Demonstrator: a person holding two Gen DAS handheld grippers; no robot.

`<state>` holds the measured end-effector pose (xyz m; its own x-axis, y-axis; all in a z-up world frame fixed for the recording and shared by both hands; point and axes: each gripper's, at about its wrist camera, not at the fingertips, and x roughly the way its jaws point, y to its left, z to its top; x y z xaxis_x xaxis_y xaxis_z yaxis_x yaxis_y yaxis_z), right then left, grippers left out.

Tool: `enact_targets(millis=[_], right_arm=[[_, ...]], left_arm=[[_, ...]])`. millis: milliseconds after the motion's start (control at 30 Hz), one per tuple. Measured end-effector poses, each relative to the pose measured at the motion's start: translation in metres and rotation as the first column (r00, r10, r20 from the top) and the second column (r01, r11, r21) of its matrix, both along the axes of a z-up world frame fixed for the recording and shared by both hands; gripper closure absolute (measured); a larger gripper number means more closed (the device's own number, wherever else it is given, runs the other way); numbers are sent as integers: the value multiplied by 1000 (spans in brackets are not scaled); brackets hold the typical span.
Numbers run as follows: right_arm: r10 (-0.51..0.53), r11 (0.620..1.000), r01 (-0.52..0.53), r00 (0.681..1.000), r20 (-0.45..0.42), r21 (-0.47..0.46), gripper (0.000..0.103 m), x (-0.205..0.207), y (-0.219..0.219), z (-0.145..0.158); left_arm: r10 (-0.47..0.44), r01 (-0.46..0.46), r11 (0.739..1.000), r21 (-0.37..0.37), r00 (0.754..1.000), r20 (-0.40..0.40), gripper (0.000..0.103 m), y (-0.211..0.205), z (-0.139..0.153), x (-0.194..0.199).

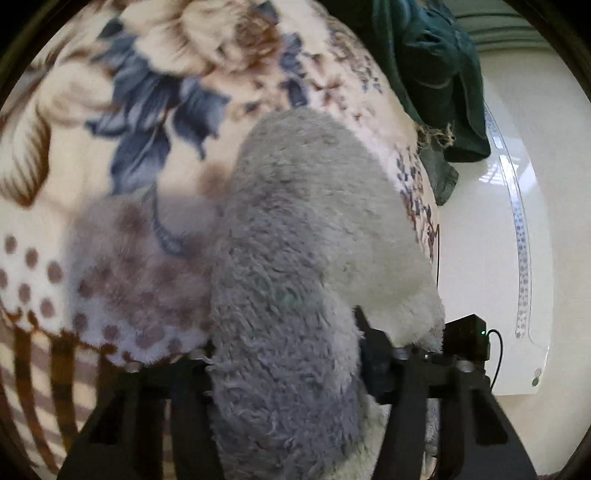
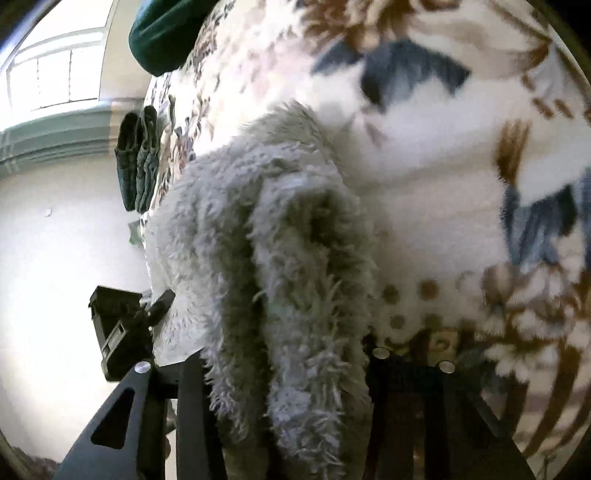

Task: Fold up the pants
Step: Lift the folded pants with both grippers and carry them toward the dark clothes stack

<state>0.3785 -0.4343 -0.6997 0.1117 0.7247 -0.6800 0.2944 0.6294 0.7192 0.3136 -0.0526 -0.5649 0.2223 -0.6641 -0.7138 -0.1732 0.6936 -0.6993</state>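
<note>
The pants (image 1: pixel 295 229) are grey and fluffy, like fleece. In the left wrist view they fill the middle and bunch between my left gripper's (image 1: pixel 288 369) black fingers, which are shut on them. In the right wrist view the same grey fleece pants (image 2: pixel 280 258) hang in folds between my right gripper's (image 2: pixel 288 369) fingers, shut on the cloth. Both grippers hold the pants just above a floral blanket (image 1: pixel 110 129). The fingertips are hidden by the fabric. My other gripper (image 2: pixel 122 328) shows at the left of the right wrist view.
The blanket (image 2: pixel 461 166) has blue and brown flowers on cream. A dark green cloth (image 1: pixel 439 74) lies at its far edge; it also shows in the right wrist view (image 2: pixel 162 33). A white wall (image 1: pixel 491 229) and a window (image 2: pixel 55 70) lie beyond.
</note>
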Motion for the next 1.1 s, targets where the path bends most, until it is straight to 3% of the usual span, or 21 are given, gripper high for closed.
enact_targets(millis=[200,333,500,667,900,1100], right_arm=[[-16,1000,17,1000,14,-5,65,-4,2,57],[-7,1000,7,999,46,-3,65,21,24,108],[38,999,-35,992,123,-31,65,95,90,176],[36,999,-32,982,184,-23,65,209,199,218],[16,999,-22,975,223,25,65,372,354,227],[76,997,-72,972,223,-25,65,484,458,195]], left_arm=[[-17,17,1000,-8,1000,-7,64,-1,44,4],[-1,2,1000,-16,1000,27,64,17,87,11],[35,-32,999,-26,995,99,64,62,154,45],[76,-71,997,-34,983,164,64,137,208,117],[108,-112,994,1,964,244,64,275,248,261],[111,-137,987,83,958,265,64,376,222,373]])
